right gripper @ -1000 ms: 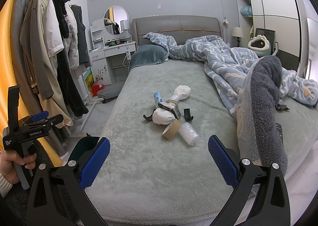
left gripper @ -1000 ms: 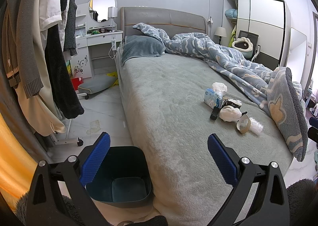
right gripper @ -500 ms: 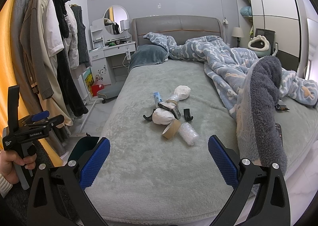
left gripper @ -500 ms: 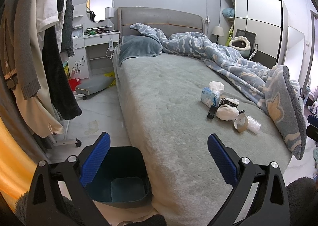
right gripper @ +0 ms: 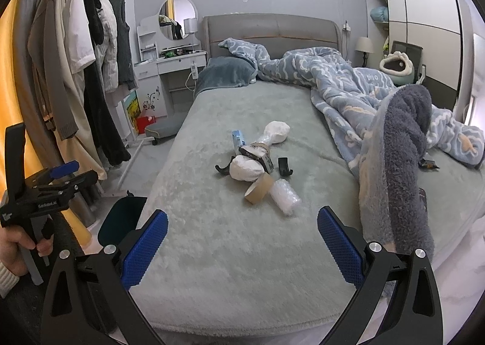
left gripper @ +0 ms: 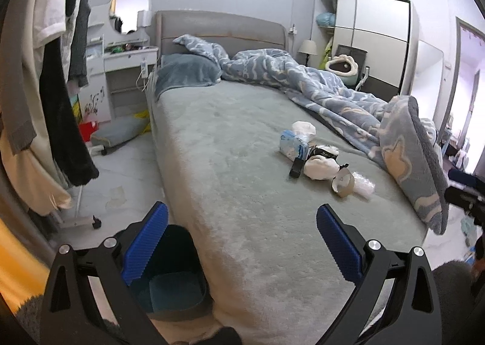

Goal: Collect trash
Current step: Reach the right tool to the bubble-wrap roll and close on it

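A heap of trash lies mid-bed: a white crumpled wad (right gripper: 245,169), a cardboard tape core (right gripper: 258,189), a bubble-wrap roll (right gripper: 285,198), a blue packet (right gripper: 238,139), a small dark carton (right gripper: 257,154) and black hooks (right gripper: 284,166). The left wrist view shows the same heap, with the wad (left gripper: 320,166) and core (left gripper: 343,183). A dark teal bin (left gripper: 169,293) stands on the floor at the bed's near left corner, its rim (right gripper: 121,217) showing. My left gripper (left gripper: 241,223) is open above the bin and bed edge. My right gripper (right gripper: 242,223) is open over the bed's foot, short of the heap.
A grey-green bed (right gripper: 242,269) fills the middle. A blue patterned duvet (right gripper: 348,87) is bunched along its right side. Hanging clothes on a rack (right gripper: 91,72) crowd the left aisle. A hand (right gripper: 18,251) grips the left tool. A dressing table (right gripper: 169,63) stands beyond.
The left wrist view has swung slightly to the right, so the heap sits further left in it. The right wrist view is unchanged. Both grippers stay open.
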The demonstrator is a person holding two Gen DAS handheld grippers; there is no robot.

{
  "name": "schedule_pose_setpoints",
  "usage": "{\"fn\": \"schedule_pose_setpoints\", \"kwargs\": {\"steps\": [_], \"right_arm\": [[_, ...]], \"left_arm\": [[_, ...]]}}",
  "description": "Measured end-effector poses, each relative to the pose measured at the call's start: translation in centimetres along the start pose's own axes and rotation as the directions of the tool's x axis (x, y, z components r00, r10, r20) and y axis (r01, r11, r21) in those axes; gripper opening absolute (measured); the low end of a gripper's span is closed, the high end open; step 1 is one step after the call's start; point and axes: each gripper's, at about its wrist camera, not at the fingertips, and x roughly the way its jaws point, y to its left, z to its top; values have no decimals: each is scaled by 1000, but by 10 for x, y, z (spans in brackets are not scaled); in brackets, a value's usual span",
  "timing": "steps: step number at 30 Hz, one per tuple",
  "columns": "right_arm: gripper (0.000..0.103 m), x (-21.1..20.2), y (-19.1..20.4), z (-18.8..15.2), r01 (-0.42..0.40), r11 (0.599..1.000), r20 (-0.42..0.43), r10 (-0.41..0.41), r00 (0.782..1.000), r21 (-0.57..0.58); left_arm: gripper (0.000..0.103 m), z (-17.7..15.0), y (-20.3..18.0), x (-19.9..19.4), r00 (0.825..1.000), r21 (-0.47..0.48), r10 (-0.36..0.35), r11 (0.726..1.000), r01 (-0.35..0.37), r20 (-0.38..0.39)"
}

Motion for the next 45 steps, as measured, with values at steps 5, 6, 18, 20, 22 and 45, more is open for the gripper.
{"fn": "schedule_pose_setpoints", "kwargs": {"steps": [5, 6, 18, 20, 22, 45], "right_arm": [[91, 5, -3, 3, -3, 1000, -31, 2, 1000, -15], [88, 8, -4, 4, -2, 1000, -38, 1, 999, -18], [69, 55, -15, 14, -22, 996, -125, 11, 992, -84], [65, 66, -19, 15, -25, 995, -139, 11, 990, -99], [63, 75, -23, 16, -29, 994, -149, 12, 989, -110], [52, 168, -63, 1, -131, 958, -273, 58, 960, -254]], "left_arm": [[100, -5, -6, 13, 1000, 37, -12, 999, 13, -14], [100, -6, -8, 15, 1000, 50, -19, 999, 20, -17], [93, -2, -29, 40, 981, 140, -181, 972, 189, -66], [88, -2, -33, 44, 977, 163, -202, 964, 212, -75], [85, -2, -36, 50, 969, 171, -229, 955, 241, -87], [60, 12, -104, 140, 852, 147, -469, 849, 508, -232]]}}
